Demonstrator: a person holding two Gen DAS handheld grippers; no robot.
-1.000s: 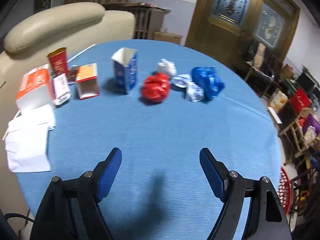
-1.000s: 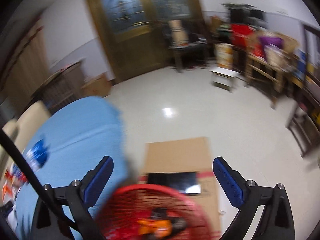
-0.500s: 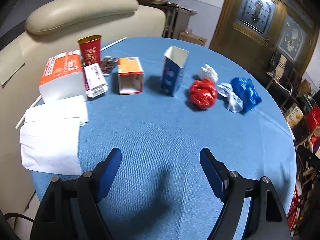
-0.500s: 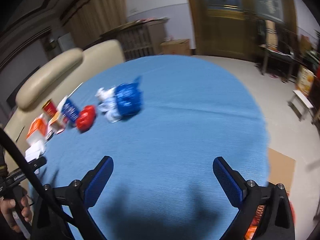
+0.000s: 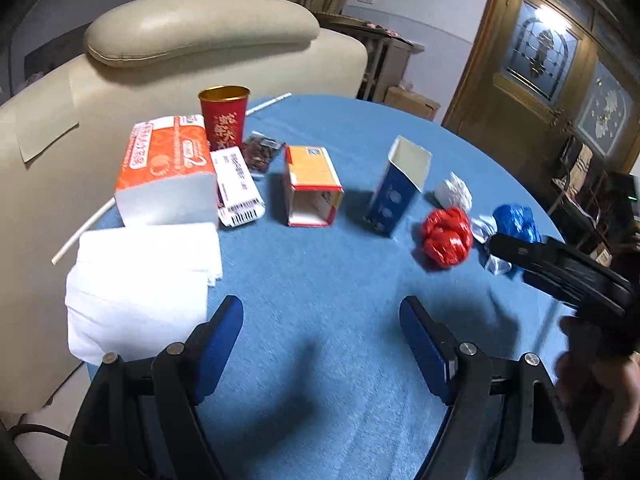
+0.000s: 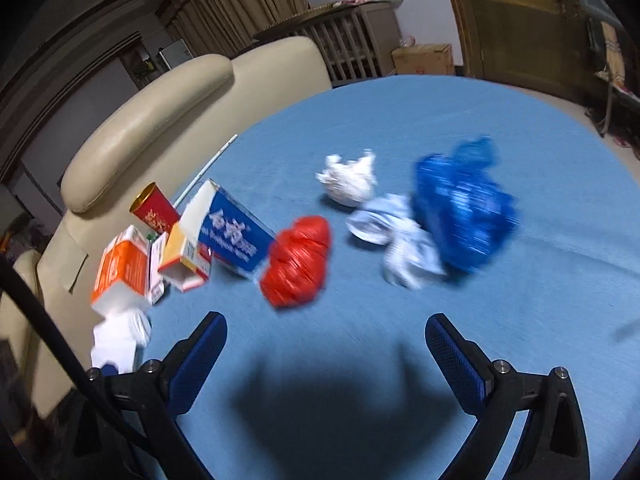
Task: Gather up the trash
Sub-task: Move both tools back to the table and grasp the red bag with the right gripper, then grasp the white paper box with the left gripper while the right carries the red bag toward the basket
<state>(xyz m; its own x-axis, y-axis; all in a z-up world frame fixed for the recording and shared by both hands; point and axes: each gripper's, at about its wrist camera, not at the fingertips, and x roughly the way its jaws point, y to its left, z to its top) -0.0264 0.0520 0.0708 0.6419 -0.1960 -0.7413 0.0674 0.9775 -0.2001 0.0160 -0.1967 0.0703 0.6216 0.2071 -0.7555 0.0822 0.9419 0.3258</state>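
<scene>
Trash lies on a round blue table (image 5: 320, 280) (image 6: 480, 112). A crumpled red bag (image 5: 446, 236) (image 6: 298, 260), a blue bag (image 5: 516, 226) (image 6: 464, 208), white paper wads (image 5: 454, 192) (image 6: 350, 180) and a pale wrapper (image 6: 400, 248) sit together. Left of them stand an open blue carton (image 5: 400, 188) (image 6: 228, 228), an orange box (image 5: 312, 188) (image 6: 182, 260) and a red cup (image 5: 223, 116) (image 6: 154, 208). My left gripper (image 5: 320, 332) is open over bare cloth. My right gripper (image 6: 324, 348) is open too, hovering short of the red bag.
An orange tissue pack (image 5: 166, 168), loose white tissues (image 5: 140, 280), a barcoded packet (image 5: 238, 188) and a straw (image 5: 268, 104) lie at the left. A cream armchair (image 5: 200, 36) stands behind the table. The right gripper's body (image 5: 560, 276) and a hand (image 5: 592, 380) enter the left wrist view.
The right gripper swung from over a red basket and floor to above the table, facing the bags. The left gripper slid left, bringing the tissues and cup nearer the centre.
</scene>
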